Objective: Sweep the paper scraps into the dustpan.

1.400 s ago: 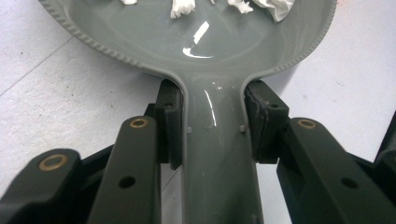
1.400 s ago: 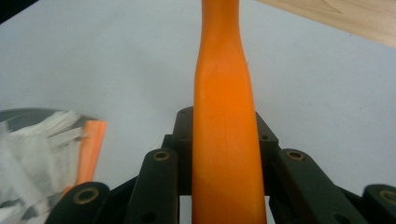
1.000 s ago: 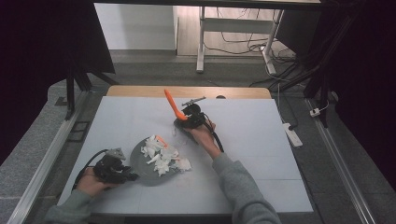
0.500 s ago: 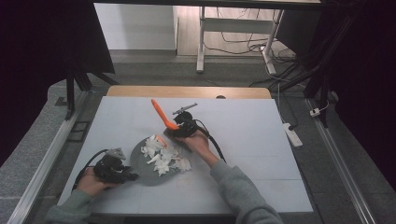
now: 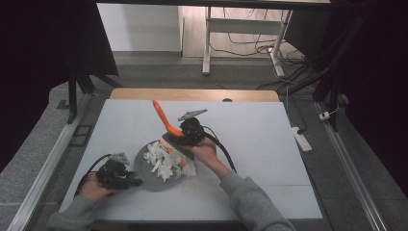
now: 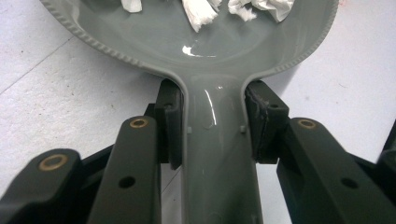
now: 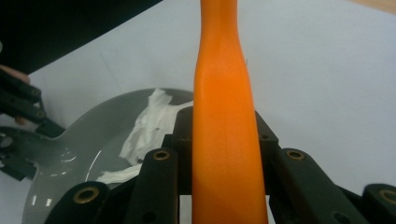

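The glossy grey plastic dish with a beaded rim and a flat handle [image 5: 146,174] sits on the pale white tabletop [image 5: 250,139], toward the person's near left side. Torn white paper-like scraps [image 5: 163,161] are heaped in its bowl, and some spill over the right rim onto the table. The left gripper [image 5: 126,179] lies low at the dish's left edge, and its black jaws are clamped on the dish's handle: in the left gripper view the two pads [image 6: 170,122] press the handle's edges from either side, with the bowl [image 6: 205,32] opening out just beyond them.

The long orange plastic utensil [image 5: 162,117] is held in the right gripper [image 5: 179,138], whose jaws are closed tight on it. In the right gripper view the orange shaft [image 7: 224,140] runs straight up between the jaws, and the dish [image 7: 93,149] with its white scraps [image 7: 144,126] lies below and to the left. From the high view the utensil slants up and away from the person, its free end tilted to the left above the table, while its lower end is at the dish's far right rim, just above the scraps; whether it touches them I cannot tell.

The left hand [image 5: 94,187] rests near the table's near edge, with the forearm coming in from the bottom left corner. The right hand [image 5: 207,151] wraps the gripper from the right, its grey sleeve [image 5: 250,202] angling in from the bottom centre, with the wrist raised over the dish's right side.
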Available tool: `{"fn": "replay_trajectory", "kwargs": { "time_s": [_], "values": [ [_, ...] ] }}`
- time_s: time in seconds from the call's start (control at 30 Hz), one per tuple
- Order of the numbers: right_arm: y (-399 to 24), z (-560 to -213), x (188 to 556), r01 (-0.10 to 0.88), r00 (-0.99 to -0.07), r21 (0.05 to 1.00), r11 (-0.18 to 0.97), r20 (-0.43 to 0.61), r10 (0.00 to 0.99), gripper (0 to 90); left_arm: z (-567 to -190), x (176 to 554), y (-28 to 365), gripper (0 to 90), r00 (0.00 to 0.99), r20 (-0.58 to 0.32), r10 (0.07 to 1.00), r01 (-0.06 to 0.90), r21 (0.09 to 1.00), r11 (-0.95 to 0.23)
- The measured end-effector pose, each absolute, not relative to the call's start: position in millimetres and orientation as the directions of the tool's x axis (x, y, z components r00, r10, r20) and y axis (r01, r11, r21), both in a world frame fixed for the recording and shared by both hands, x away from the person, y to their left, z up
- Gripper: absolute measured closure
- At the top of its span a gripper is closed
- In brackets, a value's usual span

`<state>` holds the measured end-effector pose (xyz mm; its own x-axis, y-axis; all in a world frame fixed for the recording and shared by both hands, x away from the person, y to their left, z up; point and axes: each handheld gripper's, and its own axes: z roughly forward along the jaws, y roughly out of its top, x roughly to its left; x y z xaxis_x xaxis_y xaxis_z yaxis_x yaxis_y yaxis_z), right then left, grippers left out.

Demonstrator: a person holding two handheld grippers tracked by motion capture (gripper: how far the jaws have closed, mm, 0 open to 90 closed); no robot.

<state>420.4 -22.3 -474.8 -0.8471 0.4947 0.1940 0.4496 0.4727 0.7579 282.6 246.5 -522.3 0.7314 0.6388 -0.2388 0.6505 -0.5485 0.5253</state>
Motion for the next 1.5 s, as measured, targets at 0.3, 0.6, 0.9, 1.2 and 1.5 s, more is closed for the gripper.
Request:
{"fn": "replay_trajectory", "kwargs": {
  "time_s": [0.3, 0.6, 0.9, 1.2, 1.5],
  "values": [
    [-47.6, -479.7, 426.3, 0.485, -0.795, 0.755, 0.442, 0.17, 0.582, 70.3, -522.6, 282.3, 246.6, 61.7, 0.731, -0.241, 0.638, 0.651, 0.525, -0.548],
    [-66.9, -490.6, 426.7, 0.531, -0.737, 0.726, 0.437, 0.142, 0.661, 70.4, -522.4, 276.7, 250.2, 61.7, 0.736, -0.247, 0.63, 0.648, 0.528, -0.549],
    [-79.7, -499.1, 411.4, 0.573, -0.709, 0.695, 0.433, 0.156, 0.688, 70.4, -521.1, 269.6, 251.1, 61.7, 0.749, -0.243, 0.616, 0.636, 0.522, -0.568],
    [-46.8, -504.8, 389.6, 0.577, -0.732, 0.68, 0.454, 0.182, 0.657, 70.4, -522.1, 268.3, 241.6, 61.7, 0.761, -0.242, 0.601, 0.627, 0.51, -0.589],
    [-7.7, -498.2, 357.3, 0.528, -0.812, 0.707, 0.471, 0.259, 0.523, 70.4, -522.7, 267.8, 238.2, 61.7, 0.757, -0.247, 0.604, 0.632, 0.508, -0.585]
  ]
}}
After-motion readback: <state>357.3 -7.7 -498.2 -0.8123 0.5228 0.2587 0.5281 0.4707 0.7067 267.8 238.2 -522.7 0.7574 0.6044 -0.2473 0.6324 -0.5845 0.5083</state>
